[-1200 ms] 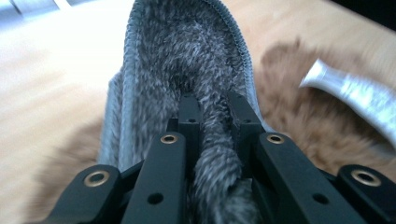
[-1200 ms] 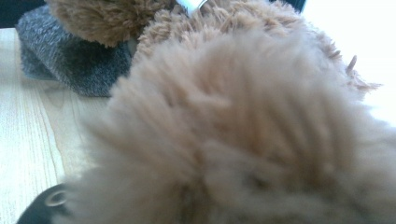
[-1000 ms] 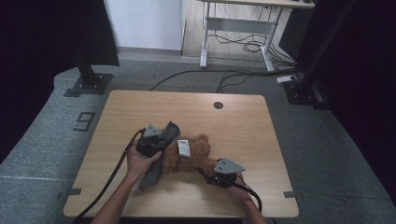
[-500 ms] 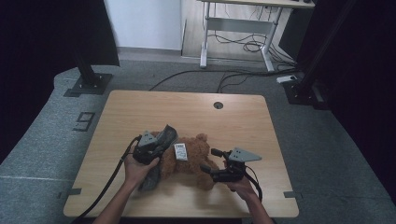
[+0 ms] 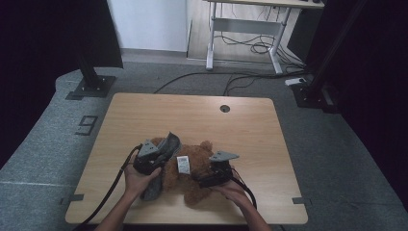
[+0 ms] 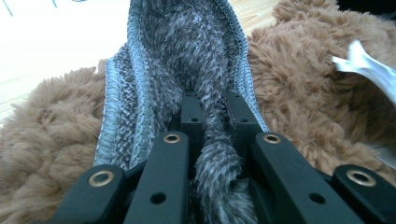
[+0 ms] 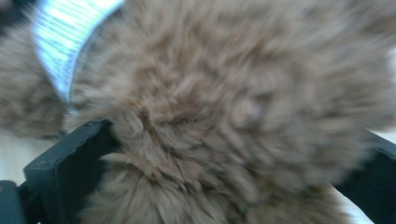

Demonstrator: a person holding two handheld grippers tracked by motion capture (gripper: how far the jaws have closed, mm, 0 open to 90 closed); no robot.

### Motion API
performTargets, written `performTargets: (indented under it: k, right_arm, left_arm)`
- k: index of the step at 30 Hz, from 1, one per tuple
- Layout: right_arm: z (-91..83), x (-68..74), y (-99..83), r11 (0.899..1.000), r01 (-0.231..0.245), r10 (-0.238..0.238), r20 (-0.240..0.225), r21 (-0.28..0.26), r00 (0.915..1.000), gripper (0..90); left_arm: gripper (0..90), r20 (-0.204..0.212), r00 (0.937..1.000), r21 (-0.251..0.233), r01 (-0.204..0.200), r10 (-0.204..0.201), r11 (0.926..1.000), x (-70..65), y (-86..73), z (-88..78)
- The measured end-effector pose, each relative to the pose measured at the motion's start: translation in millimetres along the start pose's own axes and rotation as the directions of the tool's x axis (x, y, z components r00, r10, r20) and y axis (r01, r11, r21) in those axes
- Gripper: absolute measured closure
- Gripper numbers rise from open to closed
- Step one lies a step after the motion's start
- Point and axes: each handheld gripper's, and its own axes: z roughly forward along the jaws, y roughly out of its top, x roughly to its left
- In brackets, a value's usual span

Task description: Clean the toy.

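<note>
Brown plush bear (image 5: 192, 178) lies on the wooden counter (image 5: 192, 120), near its front edge, white tag (image 5: 183, 164) on top of the bear. Left tongs (image 5: 159, 156) sit at the bear's left side, clamped tight on a grey fuzzy garment (image 6: 187, 60) that drapes over the bear's fur. Right tongs (image 5: 204, 182) sit at the bear's right side, jaws spread wide and just been opening, a lump of brown fur between them, pads not pressing on it; that view is blurred
</note>
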Motion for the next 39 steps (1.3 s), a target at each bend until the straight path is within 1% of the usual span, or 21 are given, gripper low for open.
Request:
performTargets:
  k: [2, 4, 6, 8, 11, 13, 16, 17, 19, 20, 22, 24, 27, 30, 32, 33, 34, 36, 37, 38, 39]
  right_arm:
    - [11.1, 3.5, -2.8, 0.999, -0.001, 0.000, 0.012, 0.047, 0.9999, 0.0]
    - [16.5, 6.4, -5.1, 0.997, 0.044, -0.045, 0.017, 0.062, 0.9989, 5.4]
    - [14.9, 7.5, -6.8, 0.996, 0.080, -0.081, 0.033, 0.037, 0.9962, 15.3]
    - [12.2, 8.2, -10.2, 0.992, 0.130, -0.129, 0.067, -0.005, 0.9894, 26.2]
    - [10.2, 7.4, -12.3, 0.984, 0.174, -0.170, 0.097, -0.043, 0.9807, 37.6]
    - [10.4, 2.8, -10.7, 0.978, 0.202, -0.194, 0.120, -0.057, 0.9736, 41.3]
    - [10.7, -9.0, -6.4, 0.972, 0.224, -0.208, 0.179, -0.072, 0.9616, 43.5]
    - [10.2, -13.6, -4.9, 0.967, 0.242, -0.223, 0.198, -0.079, 0.9544, 43.6]
    - [8.6, -22.4, -3.6, 0.963, 0.258, -0.236, 0.212, -0.079, 0.9482, 43.5]
    - [7.3, -25.2, -4.2, 0.958, 0.273, -0.250, 0.215, -0.086, 0.9440, 43.4]
    - [5.0, -26.3, -7.3, 0.952, 0.294, -0.271, 0.207, -0.088, 0.9399, 43.2]
    - [3.2, -22.0, -12.0, 0.939, 0.331, -0.307, 0.214, -0.088, 0.9274, 42.8]
    - [1.2, -15.2, -19.3, 0.934, 0.345, -0.320, 0.210, -0.096, 0.9239, 42.0]
    - [0.2, -7.8, -27.5, 0.922, 0.375, -0.347, 0.226, -0.094, 0.9102, 41.4]
    - [0.3, -3.9, -30.7, 0.913, 0.398, -0.369, 0.237, -0.091, 0.8989, 40.9]
    - [0.2, -3.0, -31.2, 0.909, 0.406, -0.376, 0.237, -0.091, 0.8958, 40.4]
    - [0.5, -2.5, -31.7, 0.909, 0.405, -0.375, 0.236, -0.094, 0.8963, 40.2]
    - [1.0, -2.9, -32.1, 0.911, 0.400, -0.370, 0.231, -0.096, 0.8996, 40.1]
    - [1.0, -3.0, -32.6, 0.913, 0.396, -0.367, 0.229, -0.099, 0.9017, 40.2]
    - [0.6, -3.5, -32.9, 0.912, 0.398, -0.369, 0.228, -0.095, 0.9008, 40.3]
    - [1.0, -4.9, -33.7, 0.915, 0.395, -0.368, 0.226, -0.087, 0.9019, 40.7]
  left_arm:
    - [80.5, 0.004, 1.0000, -0.003, 0.000, 0.000, 1.0000, -0.2, -1.8, -1.8]
    - [80.4, 0.005, 1.0000, -0.006, -0.002, 0.002, 1.0000, -1.0, -3.5, -3.5]
    - [80.4, 0.012, 0.9999, -0.014, 0.000, 0.000, 0.9999, -1.3, -4.8, -4.5]
    - [80.4, 0.022, 0.9997, -0.021, 0.005, -0.005, 0.9998, -1.2, -5.1, -4.6]
    - [80.3, 0.030, 0.9995, -0.036, 0.011, -0.010, 0.9993, -1.3, -4.3, -2.6]
    - [80.3, 0.026, 0.9996, -0.046, 0.015, -0.014, 0.9988, -1.4, -1.7, 2.9]
    - [80.2, 0.042, 0.9984, -0.061, 0.040, -0.038, 0.9973, 0.4, 5.2, 16.2]
    - [80.2, 0.044, 0.9981, -0.065, 0.046, -0.043, 0.9968, 0.6, 7.7, 20.4]
    - [80.2, 0.055, 0.9971, -0.064, 0.056, -0.053, 0.9963, 0.1, 11.4, 25.8]
    - [80.2, 0.053, 0.9975, -0.065, 0.051, -0.047, 0.9966, -1.4, 11.7, 26.2]
    - [80.1, 0.051, 0.9982, -0.062, 0.035, -0.032, 0.9975, -5.7, 9.9, 23.5]
    - [80.0, 0.069, 0.9970, -0.060, 0.038, -0.034, 0.9975, -9.2, 9.5, 14.2]
    - [79.7, 0.099, 0.9946, -0.070, 0.037, -0.030, 0.9968, -17.8, 15.6, 3.9]
    - [79.4, 0.157, 0.9876, -0.079, 0.000, 0.012, 0.9969, -37.8, 29.2, -0.4]
    - [79.1, 0.203, 0.9783, -0.075, -0.026, 0.041, 0.9969, -53.0, 39.7, 4.6]
    - [79.1, 0.224, 0.9733, -0.070, -0.037, 0.051, 0.9969, -59.9, 44.7, 9.1]
    - [79.0, 0.232, 0.9706, -0.066, -0.050, 0.064, 0.9966, -66.4, 48.8, 14.6]
    - [79.0, 0.234, 0.9695, -0.037, -0.065, 0.072, 0.9972, -77.1, 52.5, 30.1]
    - [78.9, 0.218, 0.9727, -0.022, -0.076, 0.079, 0.9969, -79.8, 51.6, 38.2]
    - [79.0, 0.213, 0.9744, -0.016, -0.069, 0.071, 0.9975, -79.7, 49.8, 44.1]
    - [79.2, 0.223, 0.9734, -0.010, -0.052, 0.053, 0.9986, -77.7, 48.4, 46.7]
